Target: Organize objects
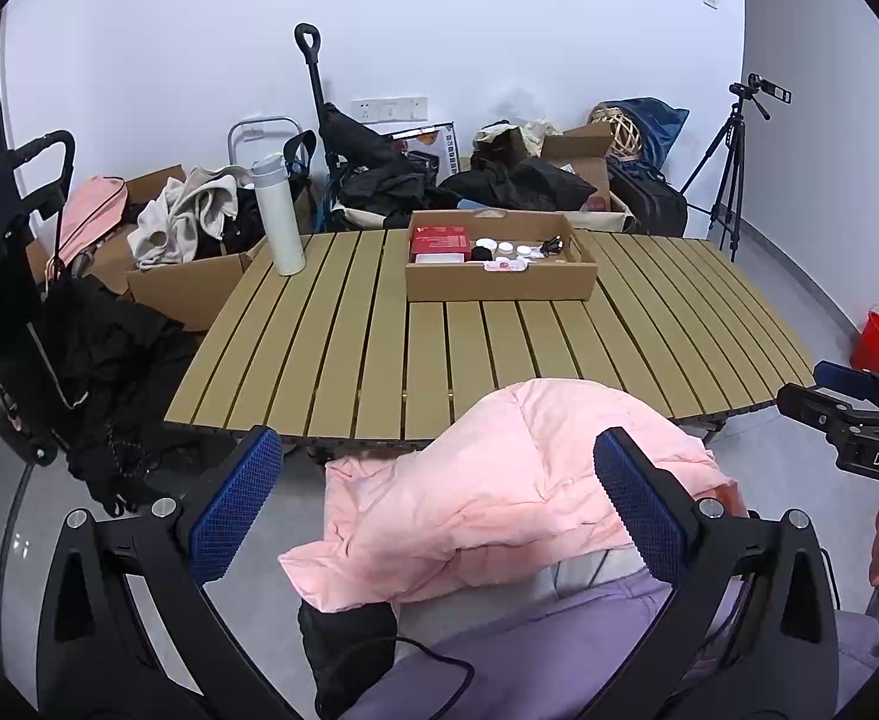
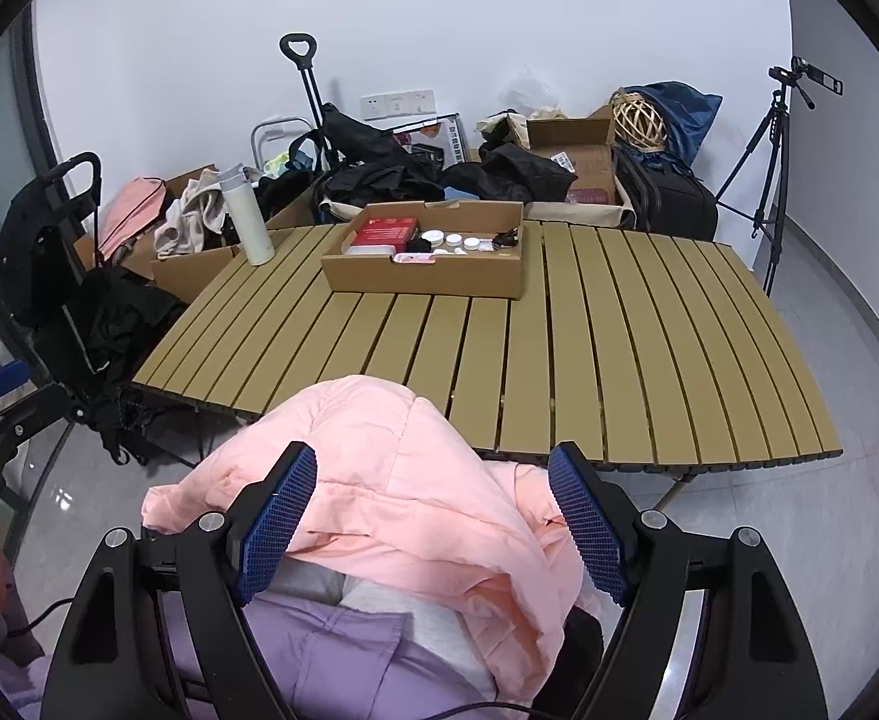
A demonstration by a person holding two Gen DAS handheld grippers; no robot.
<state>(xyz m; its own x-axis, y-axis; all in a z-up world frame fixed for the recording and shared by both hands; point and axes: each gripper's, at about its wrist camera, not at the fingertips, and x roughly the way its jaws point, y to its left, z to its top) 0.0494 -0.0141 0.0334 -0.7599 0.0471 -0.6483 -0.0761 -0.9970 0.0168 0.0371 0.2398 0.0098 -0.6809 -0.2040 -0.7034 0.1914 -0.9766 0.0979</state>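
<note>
Two grippers hang apart over the person's lap, the left gripper [image 1: 439, 504] and the right gripper [image 2: 433, 522], both with fingers spread wide and holding nothing. The puffy pink padded jacket [image 2: 415, 480] lies crumpled below them, its top leaning on the near edge of the slatted olive folding table [image 2: 589, 330]. I think each should pinch a thick fold, well apart, so the cloth lifts evenly. The shallow cardboard tray [image 2: 427, 285] stands far behind.

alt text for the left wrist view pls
Open left gripper hangs over a pink padded jacket on the person's lap, just short of a slatted table. On the table stand a cardboard box of small items and a white bottle; the right gripper shows at the right edge.
</note>
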